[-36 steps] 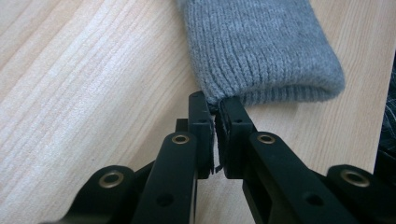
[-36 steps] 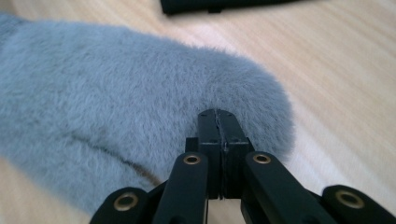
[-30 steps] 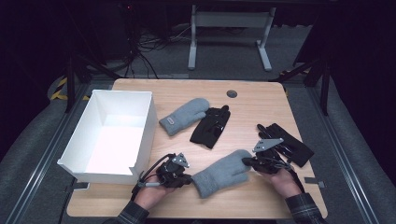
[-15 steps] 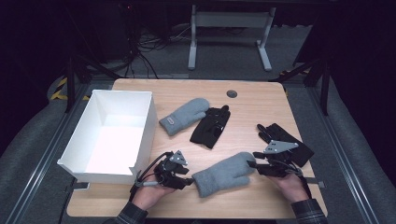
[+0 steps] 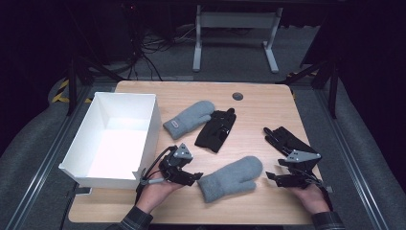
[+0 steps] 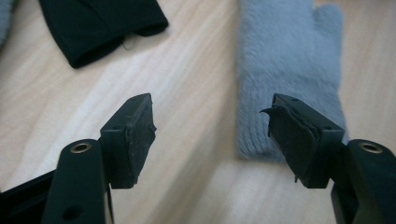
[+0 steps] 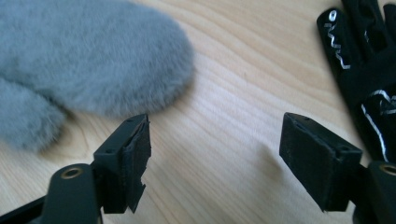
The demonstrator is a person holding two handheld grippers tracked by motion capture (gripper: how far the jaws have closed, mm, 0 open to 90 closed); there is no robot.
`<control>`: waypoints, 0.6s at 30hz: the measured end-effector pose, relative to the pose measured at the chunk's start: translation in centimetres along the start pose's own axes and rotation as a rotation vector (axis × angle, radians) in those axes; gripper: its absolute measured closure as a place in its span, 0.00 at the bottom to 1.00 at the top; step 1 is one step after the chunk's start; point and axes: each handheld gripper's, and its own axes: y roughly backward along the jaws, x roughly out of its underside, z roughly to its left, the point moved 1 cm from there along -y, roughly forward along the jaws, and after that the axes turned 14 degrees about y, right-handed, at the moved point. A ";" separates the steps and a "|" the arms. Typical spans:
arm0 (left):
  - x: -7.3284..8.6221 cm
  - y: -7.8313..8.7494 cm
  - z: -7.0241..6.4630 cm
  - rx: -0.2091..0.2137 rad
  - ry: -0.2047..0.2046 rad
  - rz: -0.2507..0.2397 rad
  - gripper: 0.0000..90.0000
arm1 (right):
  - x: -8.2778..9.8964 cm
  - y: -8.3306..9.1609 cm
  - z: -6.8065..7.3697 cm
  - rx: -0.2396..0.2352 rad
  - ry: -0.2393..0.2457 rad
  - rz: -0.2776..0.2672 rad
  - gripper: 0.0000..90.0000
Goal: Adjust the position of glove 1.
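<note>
Both grippers have just let go of the near grey mitten [image 5: 231, 178], jaws opening; left gripper [image 5: 195, 178] sits beside its cuff, right gripper [image 5: 271, 177] off its tip, both empty.

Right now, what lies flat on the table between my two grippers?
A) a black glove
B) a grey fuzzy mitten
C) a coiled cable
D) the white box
B: the grey fuzzy mitten lies on the wooden table with the left gripper open at its cuff and the right gripper open just past its tip, neither pressing on it.
</note>
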 end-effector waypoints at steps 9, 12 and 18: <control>-1.6 -0.8 1.3 -0.056 0.039 -0.034 0.35 | 0.8 -0.2 0.5 -0.009 0.032 0.003 0.20; -2.4 -1.0 1.8 -0.088 0.057 -0.055 0.37 | 0.9 -0.3 0.6 -0.004 0.041 -0.010 0.18; -4.0 -2.2 3.2 -0.139 0.082 -0.064 0.40 | 1.2 -0.4 0.6 0.000 0.046 -0.042 0.16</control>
